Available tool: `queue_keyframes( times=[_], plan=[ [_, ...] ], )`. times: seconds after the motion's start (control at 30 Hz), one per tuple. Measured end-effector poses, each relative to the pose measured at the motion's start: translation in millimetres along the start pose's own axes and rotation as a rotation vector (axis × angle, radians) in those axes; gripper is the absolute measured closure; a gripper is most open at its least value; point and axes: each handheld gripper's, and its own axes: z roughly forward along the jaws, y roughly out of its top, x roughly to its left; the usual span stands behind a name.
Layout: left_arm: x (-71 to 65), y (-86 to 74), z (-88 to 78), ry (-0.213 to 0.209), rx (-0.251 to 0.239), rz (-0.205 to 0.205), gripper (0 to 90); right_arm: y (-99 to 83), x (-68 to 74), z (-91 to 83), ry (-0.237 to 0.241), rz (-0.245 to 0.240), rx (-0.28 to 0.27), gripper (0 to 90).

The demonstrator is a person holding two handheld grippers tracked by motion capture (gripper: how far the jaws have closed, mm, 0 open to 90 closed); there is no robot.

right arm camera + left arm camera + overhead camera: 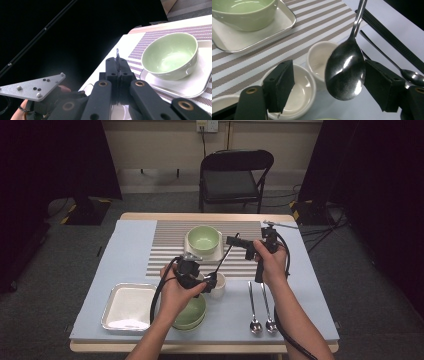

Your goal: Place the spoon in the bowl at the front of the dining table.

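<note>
right fingers point(117, 67): closed on spoon point(345, 68) handle, so its bowl hangs over the counter | left fingers point(329, 87): open around that bowl, not touching, ready to receive it above small white cups point(320, 58)

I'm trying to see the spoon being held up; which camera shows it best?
The left gripper view: the held spoon shows its shiny bowl close up between open jaws. The high view shows it as a thin slanted line. The right gripper view shows just its handle tip pinched by the right hand-held gripper.
</note>
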Motion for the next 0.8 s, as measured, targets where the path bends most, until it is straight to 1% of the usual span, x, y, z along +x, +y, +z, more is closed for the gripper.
queue_keyframes(
  times=[0.17,0.27,0.3,0.43,0.5,0.53,0.6,0.63,0.73,0.8],
  plan=[
    [3.3,-0.7,-2.6,0.021,0.001,0.006,26.7,-0.7,1.1,1.6,0.007,0.001,0.000,89.7],
    [5.8,-1.4,-3.9,0.024,-0.002,0.004,26.7,-0.8,1.8,2.5,0.007,0.006,0.007,89.8],
    [6.8,-1.9,-4.1,0.023,-0.002,-0.006,26.8,-0.8,1.9,2.8,0.006,0.003,0.008,89.8],
    [10.6,-2.5,-5.8,0.033,-0.005,-0.005,26.8,-1.6,1.8,3.7,0.004,0.015,0.011,89.7],
    [12.1,-3.0,-6.5,0.035,-0.001,-0.006,27.0,-2.2,1.4,4.2,0.003,0.013,0.012,89.7],
    [12.2,-3.2,-6.2,0.034,-0.009,-0.014,27.0,-2.5,1.3,4.4,0.005,0.015,0.013,89.7],
    [14.6,-3.4,-7.7,0.042,-0.006,-0.009,27.0,-3.0,1.5,4.7,0.005,0.011,0.011,89.7],
    [15.0,-3.5,-7.9,0.040,-0.006,-0.016,27.0,-3.2,1.6,4.9,0.006,0.013,0.011,89.7],
    [15.7,-3.6,-8.0,0.035,-0.010,-0.015,27.2,-3.4,2.1,5.2,0.005,0.017,0.012,89.7],
    [15.5,-3.5,-8.0,0.027,-0.008,-0.022,27.7,-3.1,2.3,5.3,0.002,0.019,0.004,89.8]
  ],
)
